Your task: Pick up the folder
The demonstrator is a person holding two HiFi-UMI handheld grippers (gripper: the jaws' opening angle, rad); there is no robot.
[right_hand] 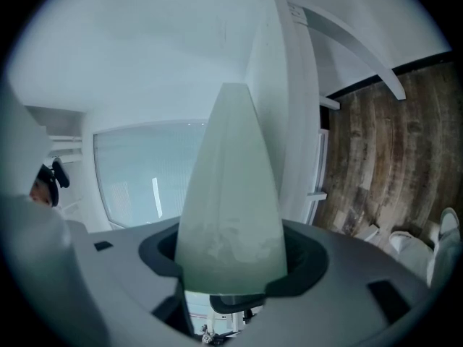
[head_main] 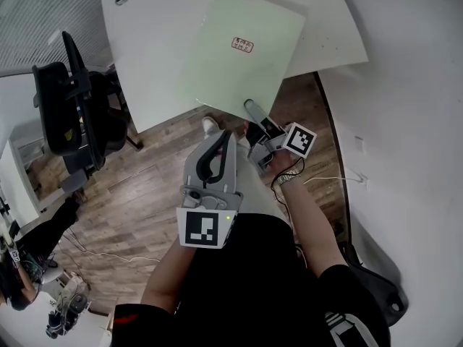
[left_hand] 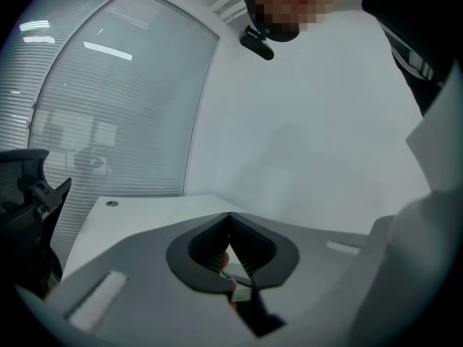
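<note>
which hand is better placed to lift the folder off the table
Right. The right tool has the pale green folder between its jaws, at the corner overhanging the white table. The left tool sits back near the person's body, jaws together, apart from the folder.

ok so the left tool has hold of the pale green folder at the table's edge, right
Not the left one. The right tool has hold of the pale green folder at the table's edge, as the head view shows. The left tool is held back from it, shut on nothing.
</note>
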